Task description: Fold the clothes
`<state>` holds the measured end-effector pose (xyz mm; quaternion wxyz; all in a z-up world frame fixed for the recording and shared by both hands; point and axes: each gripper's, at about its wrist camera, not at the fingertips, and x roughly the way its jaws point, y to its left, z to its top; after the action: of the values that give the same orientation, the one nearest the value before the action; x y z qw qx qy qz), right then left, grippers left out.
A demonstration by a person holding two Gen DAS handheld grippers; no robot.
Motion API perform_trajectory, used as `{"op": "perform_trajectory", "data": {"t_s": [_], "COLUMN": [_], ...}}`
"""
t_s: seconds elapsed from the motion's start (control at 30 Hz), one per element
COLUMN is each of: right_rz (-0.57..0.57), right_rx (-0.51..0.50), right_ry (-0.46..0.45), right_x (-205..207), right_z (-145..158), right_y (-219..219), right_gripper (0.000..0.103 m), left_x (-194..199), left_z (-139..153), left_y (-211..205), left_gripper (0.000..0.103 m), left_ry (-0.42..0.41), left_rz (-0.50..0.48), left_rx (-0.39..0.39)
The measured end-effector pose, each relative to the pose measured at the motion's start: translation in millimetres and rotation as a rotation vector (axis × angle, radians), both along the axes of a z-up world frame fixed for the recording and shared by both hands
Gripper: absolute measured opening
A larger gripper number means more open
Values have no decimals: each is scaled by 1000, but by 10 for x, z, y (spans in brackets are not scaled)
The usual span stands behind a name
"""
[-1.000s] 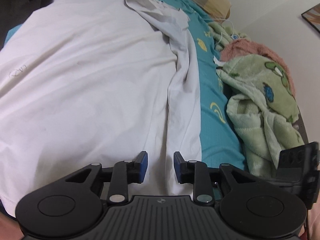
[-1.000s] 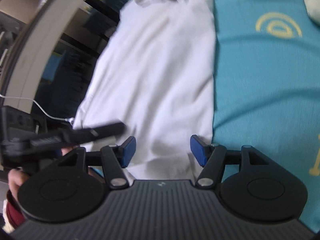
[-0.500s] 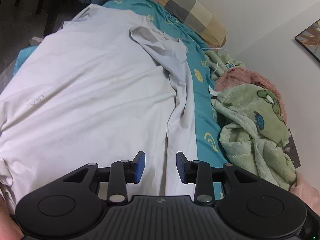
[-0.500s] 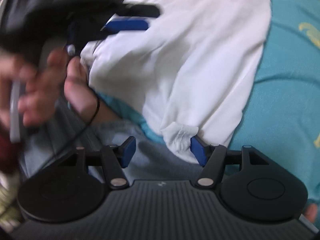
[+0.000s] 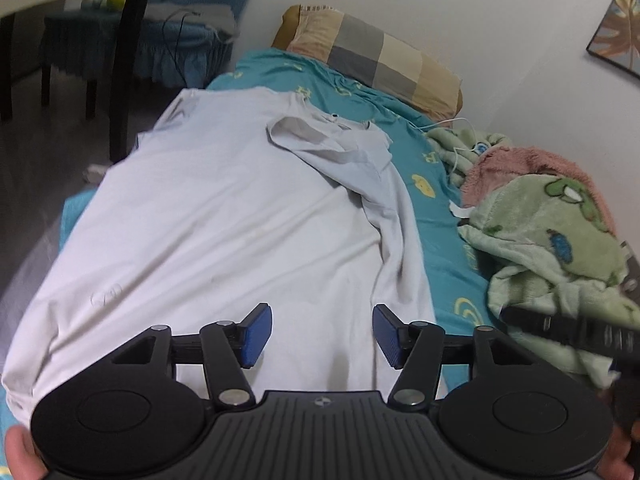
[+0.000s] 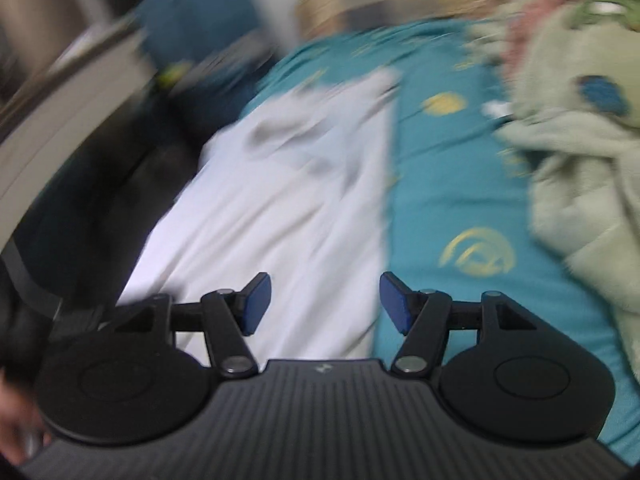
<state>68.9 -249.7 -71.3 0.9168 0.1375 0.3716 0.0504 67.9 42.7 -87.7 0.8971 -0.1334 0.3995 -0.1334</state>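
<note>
A white shirt lies spread lengthwise on the teal bed sheet, its right side folded inward with a sleeve turned over near the far end. My left gripper hovers above the shirt's near hem, its jaws opening and nothing between the blue pads. In the blurred right wrist view the same shirt runs away from my right gripper, which is open and empty above the shirt's right edge. The right gripper's black body shows at the lower right of the left wrist view.
A green cartoon blanket and a pink one are heaped along the wall on the right. A checked pillow lies at the bed's head. A dark chair and a skirted table stand on the floor to the left.
Both grippers rose and tilted up, bringing the pillow and wall into sight. The left jaws widened. The right view swung from the shirt's near hem and a hand to along the bed.
</note>
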Motion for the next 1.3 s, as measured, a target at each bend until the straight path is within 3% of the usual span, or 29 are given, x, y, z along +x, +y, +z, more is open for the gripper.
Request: {"op": "perform_trajectory", "data": {"t_s": [0.1, 0.2, 0.43, 0.53, 0.73, 0.77, 0.8, 0.87, 0.9, 0.93, 1.13, 1.2, 1.3], "right_rz": [-122, -161, -156, -185, -232, -237, -238, -242, -244, -245, -243, -242, -244], "right_rx": [-65, -121, -120, -103, 31, 41, 51, 70, 80, 91, 112, 112, 102], "right_ry": [-81, -102, -86, -74, -31, -21, -16, -8, -2, 4, 12, 9, 10], "right_x": [59, 73, 168, 203, 327, 356, 376, 409, 421, 433, 413, 395, 375], "right_z": [-129, -268, -399, -459, -626, -653, -678, -723, -738, -753, -752, -737, -726], "right_y": [-82, -106, -150, -248, -506, -526, -542, -571, -580, -588, -581, -574, -561], "right_gripper": [63, 63, 63, 63, 63, 63, 63, 63, 63, 63, 63, 63, 63], "left_x": [211, 545, 1530, 1960, 2675, 2745, 2794, 2821, 2821, 2811, 2552, 2520, 2523], "left_z": [18, 33, -73, -233, -640, -700, -745, -743, -728, -701, -338, -264, -306], "left_y": [-169, -406, -1217, -1535, -1848, -1873, -1882, -1829, -1790, -1737, -1068, -797, -430], "left_gripper": [59, 59, 59, 58, 54, 53, 44, 26, 11, 7, 3, 3, 3], "left_ry": [-14, -37, -55, -63, -44, -42, -45, -64, -74, -82, -164, -168, -121], "left_rz": [-21, -40, -46, -23, 10, 14, 14, 7, 3, 1, -3, 30, 114], "left_rx": [98, 171, 215, 238, 275, 288, 298, 261, 232, 193, -105, -147, -149]}}
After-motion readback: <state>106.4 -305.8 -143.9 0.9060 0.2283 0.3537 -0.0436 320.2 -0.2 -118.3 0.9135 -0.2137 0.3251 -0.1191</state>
